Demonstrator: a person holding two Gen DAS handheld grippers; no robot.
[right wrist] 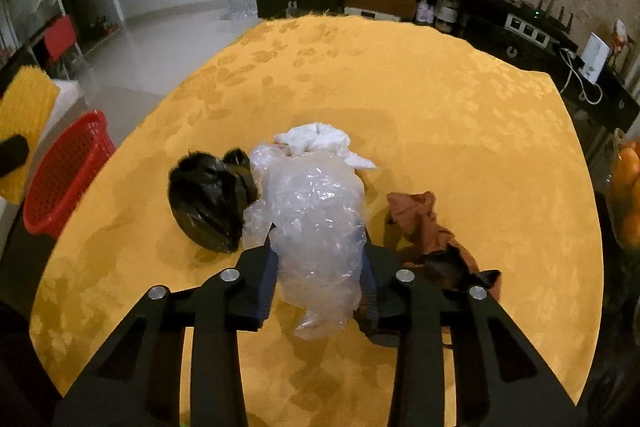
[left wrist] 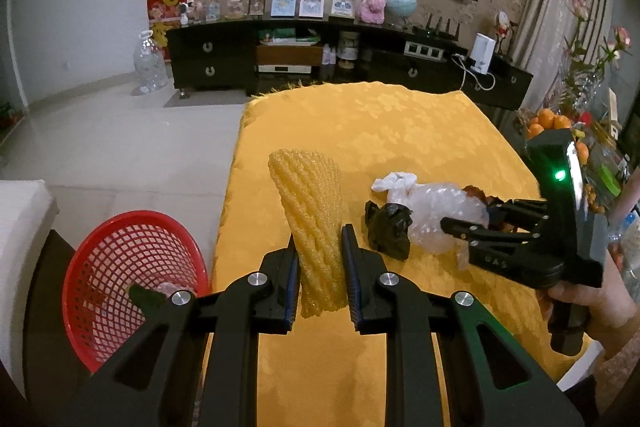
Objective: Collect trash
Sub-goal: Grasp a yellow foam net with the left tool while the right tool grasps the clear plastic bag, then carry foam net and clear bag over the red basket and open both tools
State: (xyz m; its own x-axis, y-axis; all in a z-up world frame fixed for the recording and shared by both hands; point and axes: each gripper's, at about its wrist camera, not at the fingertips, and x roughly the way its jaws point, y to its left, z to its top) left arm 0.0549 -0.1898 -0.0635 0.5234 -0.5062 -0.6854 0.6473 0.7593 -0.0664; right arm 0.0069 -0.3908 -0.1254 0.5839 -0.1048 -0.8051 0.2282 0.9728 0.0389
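Observation:
My left gripper point(left wrist: 320, 243) is shut on a yellow foam net sleeve point(left wrist: 308, 195) and holds it upright above the left side of the yellow-clothed table point(left wrist: 400, 123). My right gripper point(right wrist: 319, 251) is shut on a crumpled clear plastic bundle point(right wrist: 316, 211), which bulges between its pads low over the cloth. A crumpled black bag point(right wrist: 208, 199) lies just left of that bundle, a white tissue point(right wrist: 316, 139) behind it and a brown wrapper point(right wrist: 424, 219) to its right. The left wrist view shows the right gripper point(left wrist: 468, 215) on the clear plastic bundle point(left wrist: 432, 211).
A red mesh basket point(left wrist: 132, 215) sits off the table's left edge, below the left gripper, with some scraps inside. A person's hand point(left wrist: 576, 303) grips the right handle. Oranges point(left wrist: 552, 121) and flowers stand at the right; a dark TV cabinet point(left wrist: 208, 59) runs behind the table.

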